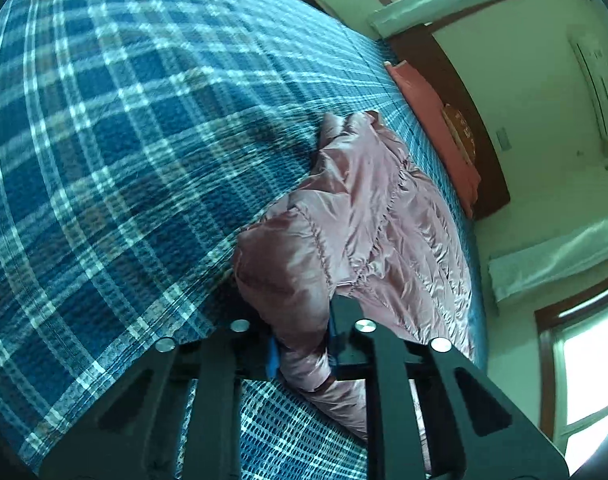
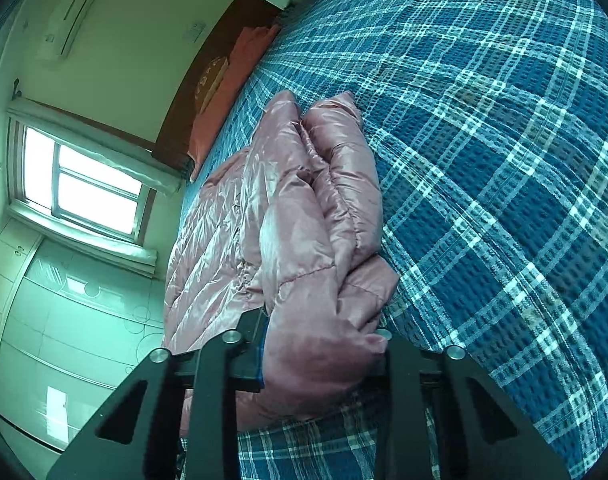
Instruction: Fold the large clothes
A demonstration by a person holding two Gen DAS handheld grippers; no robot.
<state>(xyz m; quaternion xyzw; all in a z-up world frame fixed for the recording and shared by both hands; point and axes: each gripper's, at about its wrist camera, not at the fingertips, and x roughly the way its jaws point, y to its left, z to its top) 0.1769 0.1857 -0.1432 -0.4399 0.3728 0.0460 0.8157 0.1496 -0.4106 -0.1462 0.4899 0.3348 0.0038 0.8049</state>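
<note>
A shiny pink quilted puffer jacket [image 1: 368, 216] lies bunched on a bed with a blue plaid cover [image 1: 124, 140]. In the left wrist view my left gripper [image 1: 302, 346] is shut on a thick fold of the jacket's near end, its blue pads pressed into the fabric on both sides. From the right wrist view the same jacket [image 2: 288, 208] lies folded lengthwise on the plaid cover [image 2: 484, 140]. My right gripper [image 2: 322, 354] is shut on a fat bunch of its near edge, which bulges out between the fingers.
A salmon pillow [image 1: 432, 128] lies against a dark wooden headboard [image 1: 464, 92] at the far end of the bed. Beyond are pale walls, an air conditioner [image 2: 72, 20], a window [image 2: 84, 184] and white cabinets [image 2: 64, 340]. The plaid cover stretches wide beside the jacket.
</note>
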